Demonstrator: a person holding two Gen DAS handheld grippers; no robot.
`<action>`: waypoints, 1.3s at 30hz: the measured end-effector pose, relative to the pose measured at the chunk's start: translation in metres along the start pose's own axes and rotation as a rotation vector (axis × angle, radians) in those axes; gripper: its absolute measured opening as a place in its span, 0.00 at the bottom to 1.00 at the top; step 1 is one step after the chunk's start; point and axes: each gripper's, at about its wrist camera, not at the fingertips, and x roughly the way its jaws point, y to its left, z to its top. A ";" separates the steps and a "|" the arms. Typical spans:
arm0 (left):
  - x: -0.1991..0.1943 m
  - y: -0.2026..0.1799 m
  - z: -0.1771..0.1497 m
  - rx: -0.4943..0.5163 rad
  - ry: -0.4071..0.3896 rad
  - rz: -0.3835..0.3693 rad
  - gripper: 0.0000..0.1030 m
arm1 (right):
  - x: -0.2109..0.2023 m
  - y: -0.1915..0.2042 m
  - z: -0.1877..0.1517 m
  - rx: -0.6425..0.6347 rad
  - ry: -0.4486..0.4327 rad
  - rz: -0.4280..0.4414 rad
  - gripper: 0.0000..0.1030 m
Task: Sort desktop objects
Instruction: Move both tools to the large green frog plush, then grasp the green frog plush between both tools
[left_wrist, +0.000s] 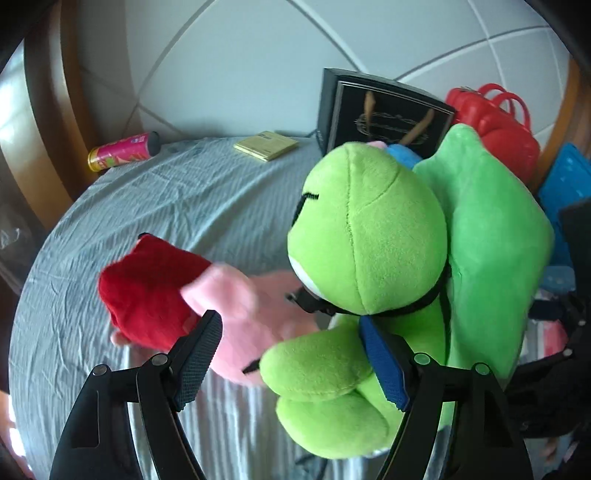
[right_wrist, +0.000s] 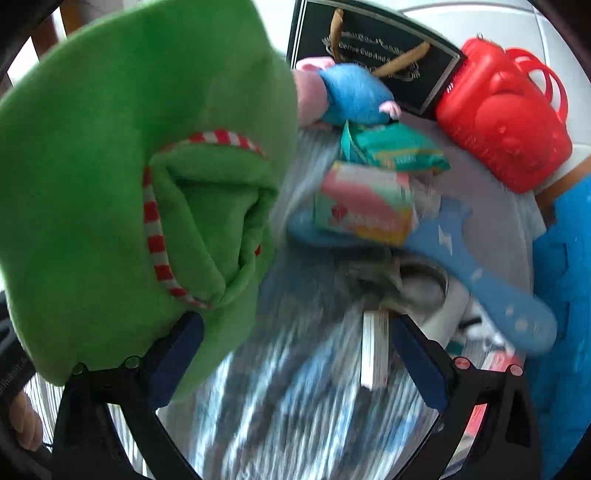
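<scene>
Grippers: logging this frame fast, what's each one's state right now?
Left gripper: open, the frog between its fingers, not clamped.
Right gripper: open, holding nothing.

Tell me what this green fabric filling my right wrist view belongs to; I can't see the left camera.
Observer: It looks like part of a green frog plush; the left view shows its face.
Operator: Is the left hand-held gripper on it?
Observer: The left hand-held gripper is open, with the frog's arm between its fingers.
Operator: Anything beside the frog?
Observer: A pink plush in a red garment lies on the grey cloth, and a pink can lies at the far edge.
</scene>
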 end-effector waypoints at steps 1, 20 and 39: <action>-0.007 -0.007 -0.008 0.021 0.001 -0.039 0.76 | -0.001 -0.002 -0.019 0.009 0.015 0.020 1.00; -0.065 -0.138 -0.097 0.248 0.014 -0.067 0.80 | -0.096 -0.152 -0.170 0.264 -0.101 -0.044 1.00; -0.037 -0.123 -0.096 0.221 0.090 -0.028 0.80 | -0.049 -0.127 -0.149 0.332 -0.100 0.110 1.00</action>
